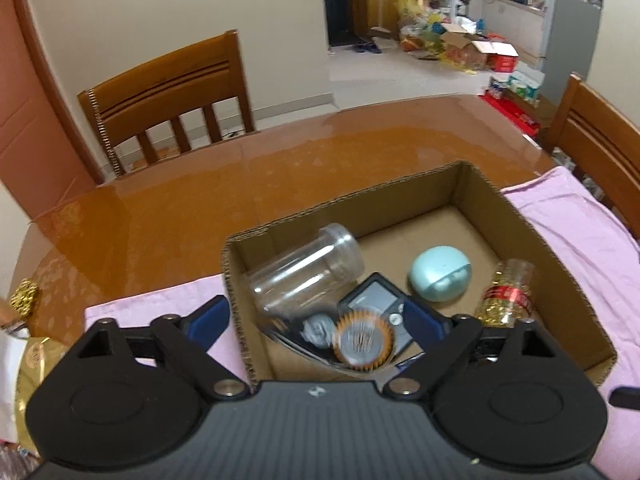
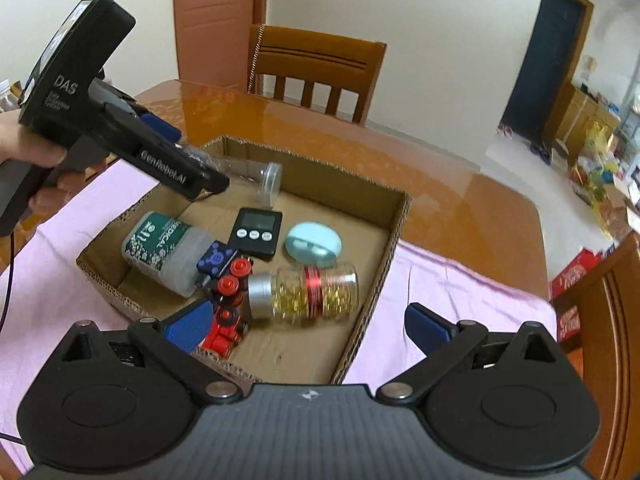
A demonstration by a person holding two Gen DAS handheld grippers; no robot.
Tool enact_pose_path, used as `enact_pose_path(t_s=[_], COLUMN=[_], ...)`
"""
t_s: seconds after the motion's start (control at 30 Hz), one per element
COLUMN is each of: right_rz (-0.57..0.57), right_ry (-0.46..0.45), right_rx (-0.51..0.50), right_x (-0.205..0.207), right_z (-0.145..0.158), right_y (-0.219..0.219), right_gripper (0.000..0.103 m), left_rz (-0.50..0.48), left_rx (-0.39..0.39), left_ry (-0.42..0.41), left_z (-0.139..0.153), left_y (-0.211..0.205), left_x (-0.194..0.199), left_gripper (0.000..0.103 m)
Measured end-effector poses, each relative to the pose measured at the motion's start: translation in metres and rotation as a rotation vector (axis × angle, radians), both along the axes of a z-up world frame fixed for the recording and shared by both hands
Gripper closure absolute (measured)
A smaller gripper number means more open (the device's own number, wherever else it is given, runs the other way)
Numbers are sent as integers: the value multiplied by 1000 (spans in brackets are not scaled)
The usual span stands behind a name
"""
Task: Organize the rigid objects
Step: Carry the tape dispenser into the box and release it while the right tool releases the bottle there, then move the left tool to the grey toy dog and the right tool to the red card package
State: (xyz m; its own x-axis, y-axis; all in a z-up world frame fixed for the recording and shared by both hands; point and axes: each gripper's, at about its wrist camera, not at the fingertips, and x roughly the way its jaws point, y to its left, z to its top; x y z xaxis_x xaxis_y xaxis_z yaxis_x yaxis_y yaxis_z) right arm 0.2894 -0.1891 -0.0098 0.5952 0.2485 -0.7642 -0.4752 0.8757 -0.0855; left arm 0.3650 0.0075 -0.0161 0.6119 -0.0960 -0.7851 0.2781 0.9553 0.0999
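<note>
An open cardboard box [image 1: 504,204] [image 2: 384,256] sits on a pink cloth. In it lie a clear plastic jar [image 1: 308,272] [image 2: 256,178], a black timer [image 2: 256,230] [image 1: 374,300], a pale blue round case [image 1: 440,274] [image 2: 314,244], a gold-filled jar with a red band [image 2: 308,290] [image 1: 506,300], a green medical bottle [image 2: 168,252] and a red toy [image 2: 228,312]. My left gripper [image 1: 316,320] is open above the box's near left part, over the clear jar; it also shows in the right wrist view [image 2: 200,178]. My right gripper [image 2: 308,324] is open and empty over the box's near edge.
The pink cloth [image 1: 580,232] [image 2: 460,300] covers the near part of a glossy brown table [image 1: 280,160] [image 2: 460,200]. Wooden chairs [image 1: 168,100] [image 2: 316,72] stand at the far side and right [image 1: 600,148]. Gold packaging [image 1: 24,296] lies at the left.
</note>
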Motion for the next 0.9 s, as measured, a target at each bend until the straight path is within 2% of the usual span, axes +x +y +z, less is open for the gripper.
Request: enact_pose_path(t_s=[0.13, 0.27, 0.5, 0.67, 0.77, 0.9], right_rz=[-23, -46, -122, -158, -164, -180], right_ry=[24, 47, 75, 121, 130, 128], right_rx=[5, 12, -4, -7, -33, -66], right_x=[-7, -15, -34, -48, -54, -57], right_z=[-6, -14, -32, -57, -75, -97], right_y=[-2, -1, 1, 5, 12, 24], right_gripper=[0, 0, 0, 0, 0, 0], left_rz=[8, 10, 11, 41, 46, 103], left_rx=[11, -18, -56, -30, -86, -154], left_ry=[-14, -41, -20, -19, -5, -3], left_z=[7, 19, 28, 12, -2, -22], left_y=[3, 8, 16, 20, 25, 34], left_x=[-11, -31, -77, -116, -140, -162], left_gripper=[7, 2, 1, 1, 1, 1])
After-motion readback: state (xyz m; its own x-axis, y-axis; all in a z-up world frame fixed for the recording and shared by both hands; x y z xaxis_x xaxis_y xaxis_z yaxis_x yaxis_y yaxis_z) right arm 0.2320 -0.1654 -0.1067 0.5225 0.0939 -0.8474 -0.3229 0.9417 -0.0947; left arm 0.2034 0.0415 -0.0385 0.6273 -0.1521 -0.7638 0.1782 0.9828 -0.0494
